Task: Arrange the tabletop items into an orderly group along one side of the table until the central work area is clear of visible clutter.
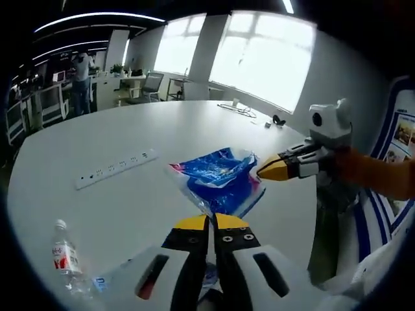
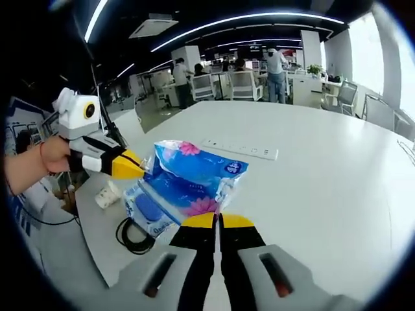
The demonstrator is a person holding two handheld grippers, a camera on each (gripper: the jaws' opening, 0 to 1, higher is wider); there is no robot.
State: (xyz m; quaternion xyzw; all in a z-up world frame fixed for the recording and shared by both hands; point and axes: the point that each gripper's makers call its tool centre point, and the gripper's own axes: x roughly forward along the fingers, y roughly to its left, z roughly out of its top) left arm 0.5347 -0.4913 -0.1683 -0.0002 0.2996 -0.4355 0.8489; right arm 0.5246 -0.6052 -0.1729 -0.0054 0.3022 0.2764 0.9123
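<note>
Two grippers on one blue plastic packet (image 1: pixel 220 180), and it hangs stretched between them above the white table (image 1: pixel 130 129); left gripper (image 1: pixel 211 223) has its yellow-tipped jaws pressed together on the packet's near edge, right at the tips; right gripper (image 2: pixel 218 221) is likewise narrowed to nothing on the opposite edge, seen in its own view with the packet (image 2: pixel 188 184) rising straight ahead of it. From the left gripper view the packet runs forward and slightly right, long axis pointing roughly toward the right gripper (image 1: pixel 275 170) coming in from the side; so each is at one end, neither nearer than the other. Below the packet in the right gripper view lie a second blue pack (image 2: pixel 146 210), a coil of black cable (image 2: pixel 133 236) and a crumpled paper cup (image 2: pixel 107 194) near the table edge; farther out, a white power strip (image 1: pixel 117 168); a water bottle (image 1: pixel 65 256) lies on its side near the left gripper. My guess: the packet has to travel sideways to the edge cluster, both ends moving together.
</note>
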